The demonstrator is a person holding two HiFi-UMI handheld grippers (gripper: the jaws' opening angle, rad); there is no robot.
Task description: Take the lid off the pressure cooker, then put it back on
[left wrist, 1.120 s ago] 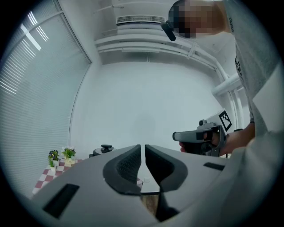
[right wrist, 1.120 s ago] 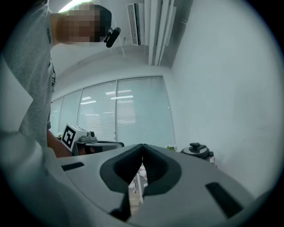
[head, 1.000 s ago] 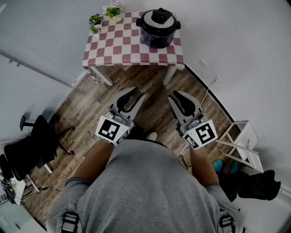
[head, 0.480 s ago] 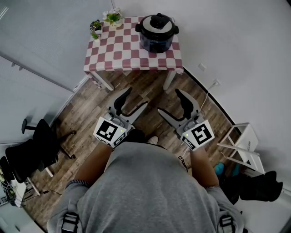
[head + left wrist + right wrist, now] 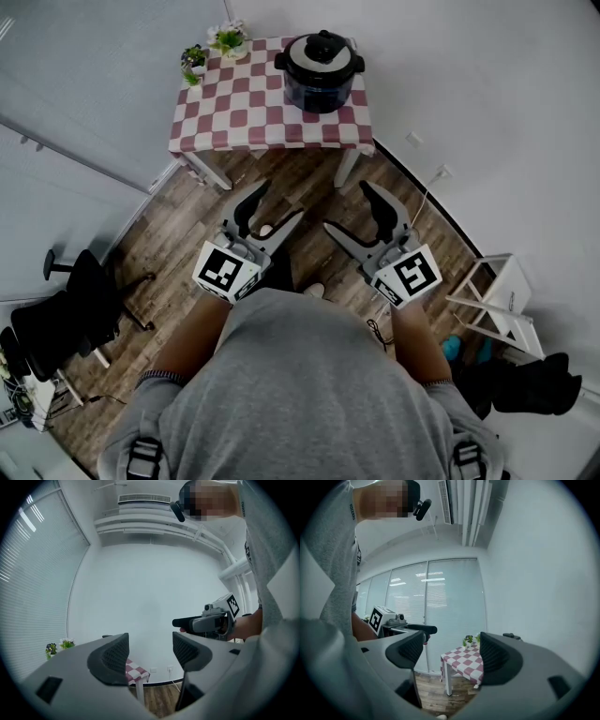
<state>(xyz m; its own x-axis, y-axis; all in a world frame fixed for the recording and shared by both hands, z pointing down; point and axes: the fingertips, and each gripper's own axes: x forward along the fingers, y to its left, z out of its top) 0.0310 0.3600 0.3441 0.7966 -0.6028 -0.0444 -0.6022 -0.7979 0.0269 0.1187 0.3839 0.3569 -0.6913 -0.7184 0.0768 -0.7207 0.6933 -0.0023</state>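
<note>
We are holding the left gripper (image 5: pixel 278 202) and right gripper (image 5: pixel 347 206) level above the wooden floor (image 5: pixel 178 220), both pairs of fingers (image 5: pixel 111 659) having just been opening, now standing apart and empty, pressure cooker (image 5: pixel 320 75) sitting well ahead on the checked tabletop (image 5: pixel 239 108), lid (image 5: pixel 320 47) on.

Grey-clad wearer carrying two pale grey, black-jawed handheld grippers.
The person wears a loose grey top (image 5: pixel 309 394) whose sleeves (image 5: pixel 156 377) end in stitched hems, and dark straps (image 5: pixel 142 457) with buckles sit on both shoulders. The left gripper (image 5: pixel 278 202) and right gripper (image 5: pixel 347 206) have pale grey bodies and black curved jaws faced with finely ribbed pads (image 5: pixel 114 653). Each carries a white cube (image 5: pixel 228 272) printed with black square markers.
</note>
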